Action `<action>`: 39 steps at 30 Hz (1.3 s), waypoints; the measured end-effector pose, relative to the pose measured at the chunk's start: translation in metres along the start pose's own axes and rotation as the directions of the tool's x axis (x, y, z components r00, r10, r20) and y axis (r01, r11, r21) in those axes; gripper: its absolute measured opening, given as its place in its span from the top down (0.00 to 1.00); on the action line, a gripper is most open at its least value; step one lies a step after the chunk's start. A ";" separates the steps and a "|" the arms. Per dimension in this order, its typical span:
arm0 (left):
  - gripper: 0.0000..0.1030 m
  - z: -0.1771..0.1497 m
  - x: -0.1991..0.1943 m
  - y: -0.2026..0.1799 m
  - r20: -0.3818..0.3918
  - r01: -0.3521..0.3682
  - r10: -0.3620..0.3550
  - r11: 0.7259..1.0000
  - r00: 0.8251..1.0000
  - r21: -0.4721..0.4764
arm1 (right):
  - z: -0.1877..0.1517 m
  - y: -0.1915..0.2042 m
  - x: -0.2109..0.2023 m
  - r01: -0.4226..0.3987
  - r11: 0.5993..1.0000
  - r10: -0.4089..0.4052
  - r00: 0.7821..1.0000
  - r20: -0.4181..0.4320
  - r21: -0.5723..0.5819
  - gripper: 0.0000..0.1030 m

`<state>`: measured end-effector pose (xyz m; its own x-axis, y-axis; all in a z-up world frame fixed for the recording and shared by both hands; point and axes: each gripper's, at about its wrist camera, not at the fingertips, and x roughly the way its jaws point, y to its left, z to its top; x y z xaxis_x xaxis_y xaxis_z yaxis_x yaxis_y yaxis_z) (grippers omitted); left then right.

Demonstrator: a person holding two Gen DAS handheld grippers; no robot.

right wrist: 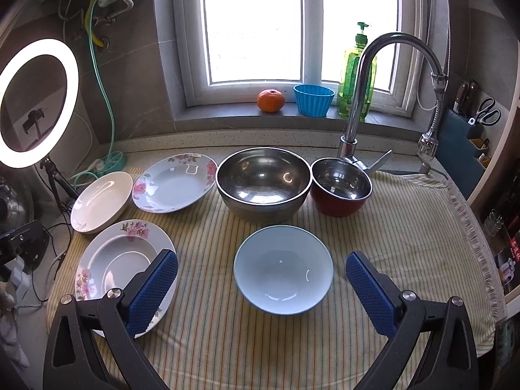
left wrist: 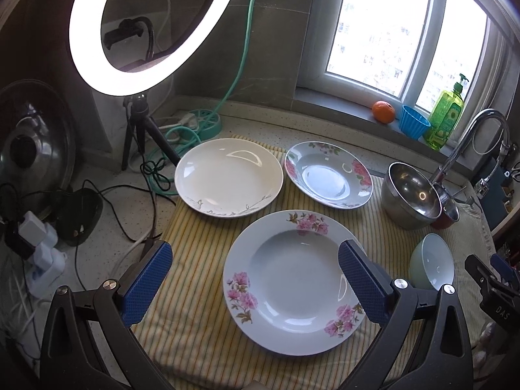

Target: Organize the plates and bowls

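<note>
Three plates lie on a striped cloth (left wrist: 195, 260): a near pink-flowered plate (left wrist: 292, 282) (right wrist: 113, 260), a far flowered plate (left wrist: 328, 174) (right wrist: 175, 182) and a white plate (left wrist: 227, 177) (right wrist: 102, 201). My left gripper (left wrist: 256, 279) hovers open above the near flowered plate, holding nothing. A pale blue bowl (right wrist: 283, 268) (left wrist: 432, 261) sits in front of my right gripper (right wrist: 261, 287), which is open and empty. Behind the bowl stand a large steel bowl (right wrist: 263, 182) (left wrist: 409, 195) and a red-sided steel bowl (right wrist: 341, 187) (left wrist: 450, 214).
A ring light (left wrist: 152, 29) on a tripod with cables stands at the left. The faucet (right wrist: 373, 91) rises behind the bowls. An orange (right wrist: 270, 100), a blue cup (right wrist: 313, 100) and a green soap bottle (right wrist: 356, 74) sit on the windowsill. A knife holder (right wrist: 471, 136) is at the right.
</note>
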<state>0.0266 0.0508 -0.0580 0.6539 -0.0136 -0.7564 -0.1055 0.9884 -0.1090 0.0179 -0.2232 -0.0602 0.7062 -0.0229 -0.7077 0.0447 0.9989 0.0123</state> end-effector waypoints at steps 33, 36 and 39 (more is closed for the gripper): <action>0.56 -0.019 0.082 0.049 -0.245 0.150 -0.176 0.981 0.953 -0.121 | -0.034 0.062 0.073 -0.314 0.942 0.334 0.896 -0.292 0.115 0.66; 0.57 -0.019 0.088 0.053 -0.255 0.158 -0.186 0.979 0.949 -0.126 | -0.037 0.064 0.081 -0.304 0.944 0.328 0.893 -0.307 0.124 0.70; 0.63 -0.019 0.096 0.054 -0.271 0.164 -0.193 0.978 0.943 -0.126 | -0.038 0.064 0.089 -0.297 0.944 0.329 0.888 -0.321 0.144 0.71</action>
<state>0.0698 0.1004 -0.1491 0.4337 -0.2448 -0.8672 -0.0907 0.9456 -0.3123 0.0564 -0.1601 -0.1493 0.4154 0.3209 -0.8512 -0.0659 0.9439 0.3237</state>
